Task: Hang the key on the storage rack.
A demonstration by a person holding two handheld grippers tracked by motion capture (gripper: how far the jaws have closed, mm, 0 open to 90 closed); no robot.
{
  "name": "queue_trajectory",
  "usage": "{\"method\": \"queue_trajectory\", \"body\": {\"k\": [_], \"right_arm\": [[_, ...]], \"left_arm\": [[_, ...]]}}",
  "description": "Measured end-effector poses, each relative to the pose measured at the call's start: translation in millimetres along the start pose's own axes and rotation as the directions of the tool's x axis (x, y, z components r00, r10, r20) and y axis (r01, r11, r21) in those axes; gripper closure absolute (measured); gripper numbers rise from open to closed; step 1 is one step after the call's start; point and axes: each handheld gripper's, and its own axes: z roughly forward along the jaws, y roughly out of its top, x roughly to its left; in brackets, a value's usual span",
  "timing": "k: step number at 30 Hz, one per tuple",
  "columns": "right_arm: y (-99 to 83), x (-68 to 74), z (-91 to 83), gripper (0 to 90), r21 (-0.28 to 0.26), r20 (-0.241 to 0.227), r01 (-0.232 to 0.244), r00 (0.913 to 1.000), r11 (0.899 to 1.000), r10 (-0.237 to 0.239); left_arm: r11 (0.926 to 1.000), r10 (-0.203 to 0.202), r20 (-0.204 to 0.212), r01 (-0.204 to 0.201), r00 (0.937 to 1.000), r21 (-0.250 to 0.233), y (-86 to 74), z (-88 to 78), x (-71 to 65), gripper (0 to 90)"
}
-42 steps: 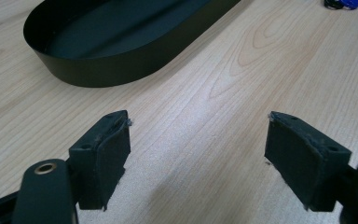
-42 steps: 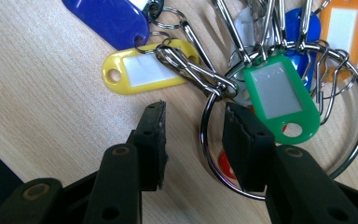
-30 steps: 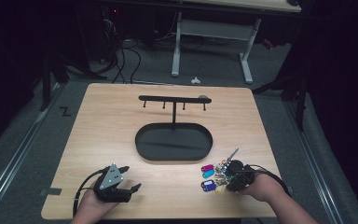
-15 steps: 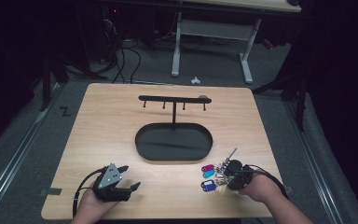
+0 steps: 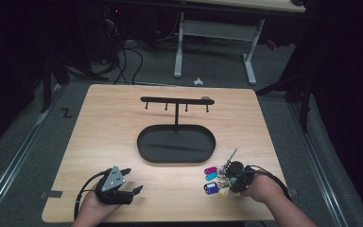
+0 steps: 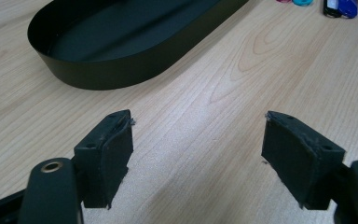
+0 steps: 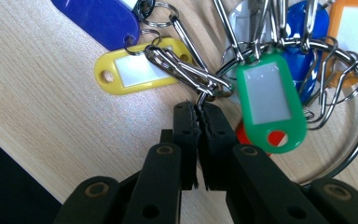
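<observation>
I am looking at a bunch of key tags lying flat on the wooden table near its front right corner, just in front of the black oval tray. Blue, yellow, green and orange plastic tags, each with a white label window, are hanging off snap hooks that are gathering on one large wire ring.

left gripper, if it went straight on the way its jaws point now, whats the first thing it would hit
Most likely the black oval tray. The left gripper has open jaws with bare wood table between and ahead of them, and the tray's wall lies beyond, slightly left of centre. Depth is unclear, so it might graze the tray's near end.
</observation>
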Motion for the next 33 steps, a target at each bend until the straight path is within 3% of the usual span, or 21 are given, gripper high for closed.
{"method": "queue_trajectory", "body": {"k": [7,8,13,14,17,18,26,33], "right_arm": [[-4.7,6.6,-2.3,86.7,-0.027,0.034,0.026,0.9991,0.999,-0.025],[-6.4,8.9,-9.8,86.7,-0.051,0.034,0.032,0.999,0.998,-0.03],[-8.2,14.1,-27.8,86.9,-0.073,0.056,0.053,0.9972,0.996,-0.049],[-8.3,16.0,-35.6,87.0,-0.083,0.084,0.064,0.9949,0.995,-0.057],[-8.5,17.1,-42.3,87.1,-0.09,0.103,0.069,0.9929,0.993,-0.06],[-8.8,18.2,-48.2,87.2,-0.086,0.133,0.079,0.9888,0.993,-0.067],[-9.1,17.9,-70.8,87.7,-0.095,0.206,0.091,0.9761,0.991,-0.07],[-9.3,15.1,-86.4,87.9,-0.1,0.226,0.092,0.9718,0.991,-0.068]], "left_arm": [[0.9998,0.014,0.007,-0.014,0.9999,0.012,-0.4,0.7,-1.6,25.6],[0.9997,0.02,0.007,-0.02,0.9998,0.014,-0.8,1.2,-1.9,25.9],[0.9997,0.017,0.005,-0.017,0.9998,0.018,-1.1,2.1,-1.8,26.1],[0.9997,0.018,0.006,-0.018,0.9998,0.017,-1.2,2.1,-1.9,26.1],[0.9996,0.021,0.006,-0.021,0.9998,0.019,-1.1,1.5,-2.1,26.2],[0.9996,0.022,0.006,-0.022,0.9997,0.02,-1.1,1.3,-2.2,26.2],[0.9991,0.031,0.007,-0.031,0.9995,0.029,-1.5,2.5,-2.3,26.4],[0.9991,0.028,0.011,-0.029,0.9995,0.031,-1.7,2.8,-2.3,26.9]]}}
